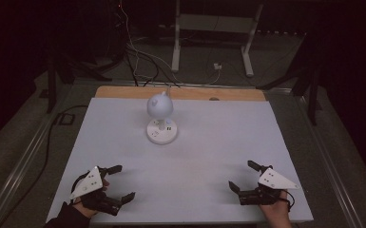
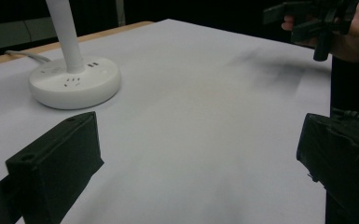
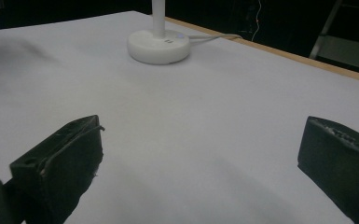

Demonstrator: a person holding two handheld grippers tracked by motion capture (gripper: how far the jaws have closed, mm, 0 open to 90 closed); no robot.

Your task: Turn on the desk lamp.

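A white desk lamp (image 1: 160, 118) with a round base and a rounded head stands at the far middle of the white table (image 1: 209, 156). Its base (image 2: 74, 81) shows with sockets in the left gripper view, and the same base (image 3: 158, 45) lies far off in the right gripper view. My left gripper (image 1: 125, 181) rests at the near left edge, open and empty, its jaws wide apart. At the near right my right gripper (image 1: 243, 176) is open too, with nothing between its jaws. The right gripper (image 2: 307, 21) also shows at the top right of the left gripper view.
A white cable (image 3: 214, 37) runs from the lamp base off the table's far wooden edge (image 1: 195, 93). Beyond the table, the dark floor holds cables and a white metal frame (image 1: 214, 28).
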